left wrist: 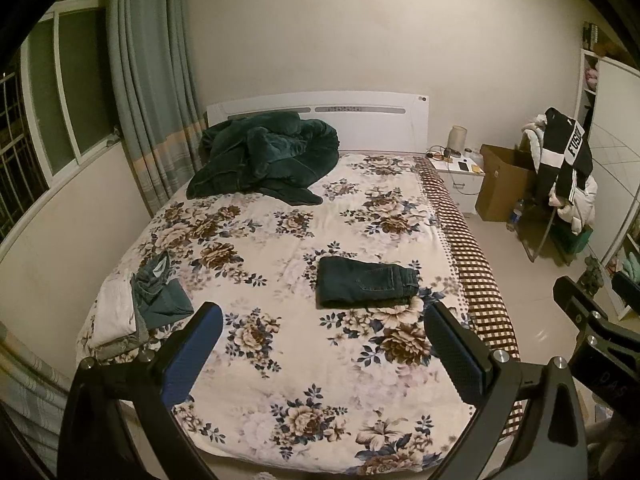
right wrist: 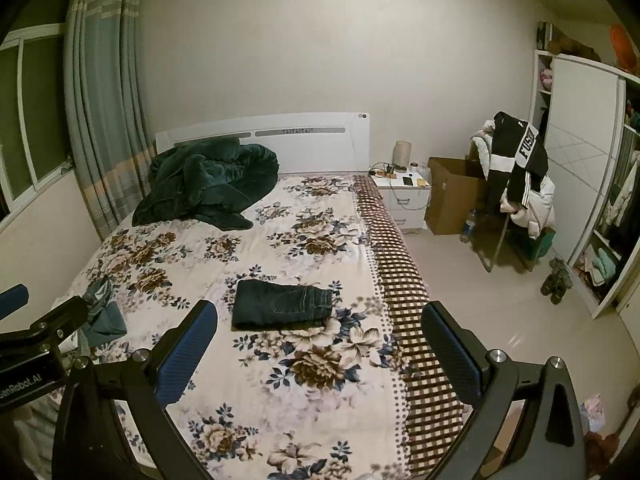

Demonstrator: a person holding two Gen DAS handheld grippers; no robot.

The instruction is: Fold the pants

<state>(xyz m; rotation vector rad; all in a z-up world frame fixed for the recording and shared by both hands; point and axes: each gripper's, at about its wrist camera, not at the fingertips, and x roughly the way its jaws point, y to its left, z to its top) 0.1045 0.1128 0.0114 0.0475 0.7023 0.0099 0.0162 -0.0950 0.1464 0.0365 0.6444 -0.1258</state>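
Note:
A pair of dark jeans lies folded into a flat rectangle on the floral bedspread, right of the bed's middle. It also shows in the right wrist view. My left gripper is open and empty, held above the foot of the bed, well short of the jeans. My right gripper is open and empty too, at about the same height and distance. The right gripper's body shows at the right edge of the left wrist view.
A pile of other clothes lies at the bed's left edge. A dark green blanket is heaped by the headboard. A nightstand, cardboard box, chair with clothes and wardrobe stand on the right.

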